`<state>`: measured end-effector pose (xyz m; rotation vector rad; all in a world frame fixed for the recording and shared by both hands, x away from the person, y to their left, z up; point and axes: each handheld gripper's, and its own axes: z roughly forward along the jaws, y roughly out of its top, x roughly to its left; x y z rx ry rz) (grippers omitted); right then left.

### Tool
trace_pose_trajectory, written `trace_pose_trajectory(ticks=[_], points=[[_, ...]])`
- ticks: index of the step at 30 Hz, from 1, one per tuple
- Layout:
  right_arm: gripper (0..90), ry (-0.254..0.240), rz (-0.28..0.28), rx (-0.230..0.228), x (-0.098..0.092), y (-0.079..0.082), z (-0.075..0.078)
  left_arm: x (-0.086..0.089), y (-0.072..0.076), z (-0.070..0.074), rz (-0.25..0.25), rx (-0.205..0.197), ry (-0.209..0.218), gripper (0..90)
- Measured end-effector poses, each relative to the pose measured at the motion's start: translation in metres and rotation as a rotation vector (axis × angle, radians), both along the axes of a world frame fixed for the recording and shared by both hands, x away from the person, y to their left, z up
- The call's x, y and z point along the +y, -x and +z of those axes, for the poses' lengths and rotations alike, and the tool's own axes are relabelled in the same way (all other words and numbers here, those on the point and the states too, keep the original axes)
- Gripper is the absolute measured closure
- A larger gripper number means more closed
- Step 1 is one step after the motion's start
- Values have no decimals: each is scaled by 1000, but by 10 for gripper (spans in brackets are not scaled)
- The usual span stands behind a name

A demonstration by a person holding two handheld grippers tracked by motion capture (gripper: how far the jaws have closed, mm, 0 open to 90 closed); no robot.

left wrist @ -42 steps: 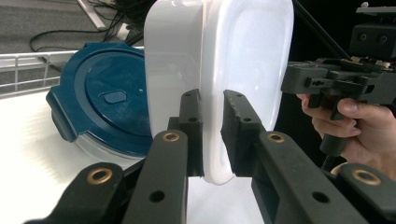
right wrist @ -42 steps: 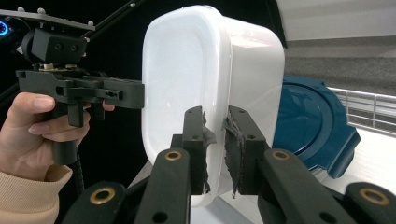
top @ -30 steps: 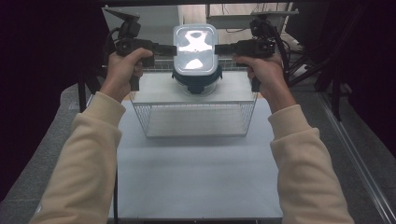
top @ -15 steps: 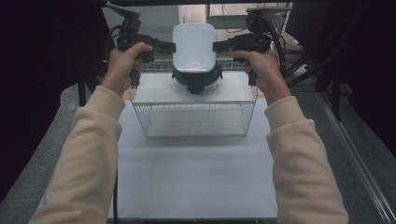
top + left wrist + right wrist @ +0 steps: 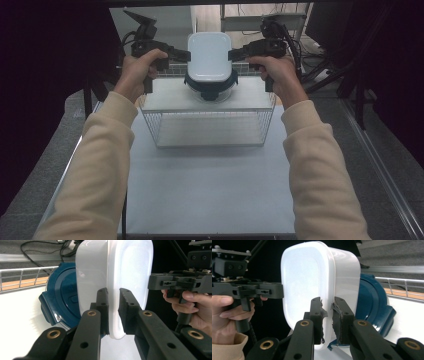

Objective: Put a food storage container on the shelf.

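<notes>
- On the left, the left tongs (image 5: 184, 54) pinch the near-side rim of the white container (image 5: 208, 56), jaws nearly closed with only the thin plastic lip between the pads (the left gripper view shows that lip squeezed tight).
- In the middle, the white container hangs upside down in the air between both hands, over the far part of the wire basket (image 5: 207, 127), which stands on the counter (image 5: 210, 195).
- Just under it sits a dark blue lid (image 5: 209, 90) with a clear round piece beneath, resting on the white board laid over the basket top; whether the container touches the lid I cannot tell.
- On the right, the right tongs (image 5: 235, 54) clamp the opposite rim in the same way, jaws narrow, worn pads biting the lip (image 5: 327, 322).
- My read: the step in hand is carrying the container as a pair, likely to set it down near the lid.
- To do it well, both hands should travel together and stay level, since a pull apart would slip the thin rim out of the pads.
- Lower gently and release both sides at once, once it rests flat.
</notes>
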<state>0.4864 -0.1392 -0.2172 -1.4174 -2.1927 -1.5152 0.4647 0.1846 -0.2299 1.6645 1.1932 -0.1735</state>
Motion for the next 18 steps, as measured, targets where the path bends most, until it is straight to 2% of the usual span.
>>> trace_pose_trajectory(ticks=[4,8,15,18], points=[[770,-25,0,22,-3,-7,-6,2,-5,-3,-1,11,40,798],[754,-39,-3,30,-2,-13,-7,3,-11,-7,9,23,59,783],[728,-63,-7,63,-2,-24,-13,9,-22,-19,23,53,149,770],[715,-66,-14,73,-1,-28,-15,10,-25,-22,34,63,169,767]])
